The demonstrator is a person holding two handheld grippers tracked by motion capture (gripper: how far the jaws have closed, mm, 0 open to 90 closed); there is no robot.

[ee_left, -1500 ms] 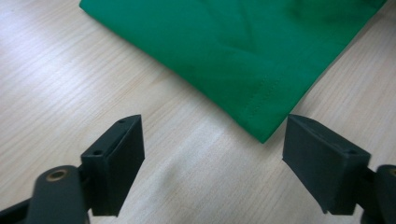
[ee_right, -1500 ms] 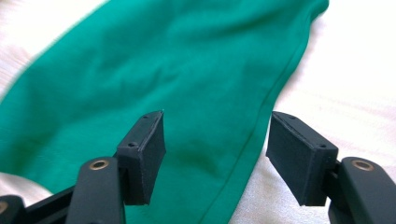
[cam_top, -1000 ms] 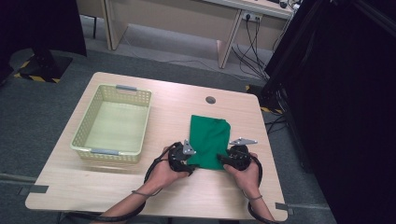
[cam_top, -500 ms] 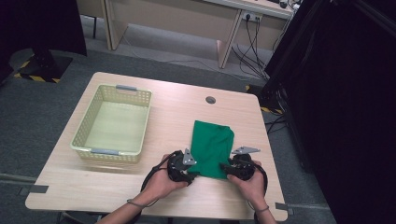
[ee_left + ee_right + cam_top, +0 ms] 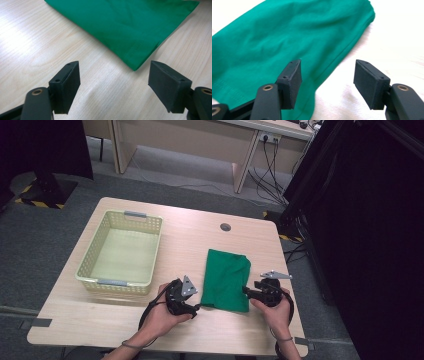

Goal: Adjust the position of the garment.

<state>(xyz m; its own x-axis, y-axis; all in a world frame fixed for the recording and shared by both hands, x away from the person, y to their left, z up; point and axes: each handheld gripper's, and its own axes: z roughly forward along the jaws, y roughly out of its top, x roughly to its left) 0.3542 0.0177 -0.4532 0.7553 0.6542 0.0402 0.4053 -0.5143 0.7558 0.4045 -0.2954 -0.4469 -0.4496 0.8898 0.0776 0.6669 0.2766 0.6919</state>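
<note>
A green cloth (image 5: 226,280) lies folded flat on the wooden table (image 5: 190,235), right of centre. My left gripper (image 5: 196,305) sits just off the cloth's near left corner. In the left gripper view its jaws (image 5: 115,72) have just been opening; they stand open over bare wood, with the cloth's corner (image 5: 125,25) a little ahead. My right gripper (image 5: 247,291) is at the cloth's near right edge. Its jaws (image 5: 328,67) have also just been opening and are open. The cloth's hem (image 5: 287,37) runs under the left jaw, with no pad pressing on it.
An empty pale yellow plastic basket (image 5: 120,251) with grey handles stands on the left half of the table. A small round cable hole (image 5: 225,227) is near the far edge. A dark curtain (image 5: 370,220) hangs to the right of the table, and desks stand behind it.
Both grippers drew the cloth slightly toward the near edge, then let go and backed off, the left further left and the right further right. The cloth now lies free.
</note>
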